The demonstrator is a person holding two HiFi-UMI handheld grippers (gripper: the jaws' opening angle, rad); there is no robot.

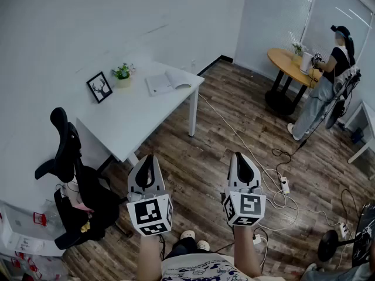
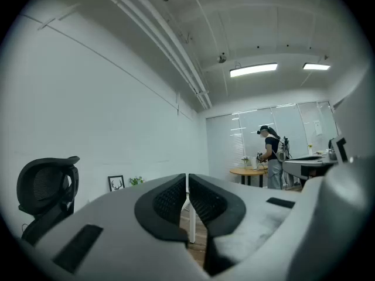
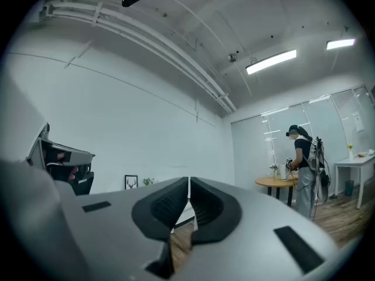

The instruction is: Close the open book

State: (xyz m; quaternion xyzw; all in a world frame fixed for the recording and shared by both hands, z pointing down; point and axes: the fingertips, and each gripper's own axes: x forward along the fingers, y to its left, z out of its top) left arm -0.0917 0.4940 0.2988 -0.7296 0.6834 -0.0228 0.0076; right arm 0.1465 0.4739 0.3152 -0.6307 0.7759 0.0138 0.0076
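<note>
on the white table (image 1: 135, 122), open book (image 1: 168, 82), pages unreadable, left tongs (image 1: 146, 158) and right tongs (image 1: 240, 156) closed, empty

White table (image 1: 135, 122); white open book (image 1: 167, 82); black chair (image 1: 69, 157); brown wood-plank floor (image 1: 202, 157)

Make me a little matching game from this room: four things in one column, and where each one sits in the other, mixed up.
Things:
1. open book
2. framed picture
3. office chair
4. round table

Places:
A. upright beside the potted plant
B. next to the standing person
C. flat at the white table's far corner
D. on the floor at the white table's near end

Pairs: 1-C, 2-A, 3-D, 4-B
</note>
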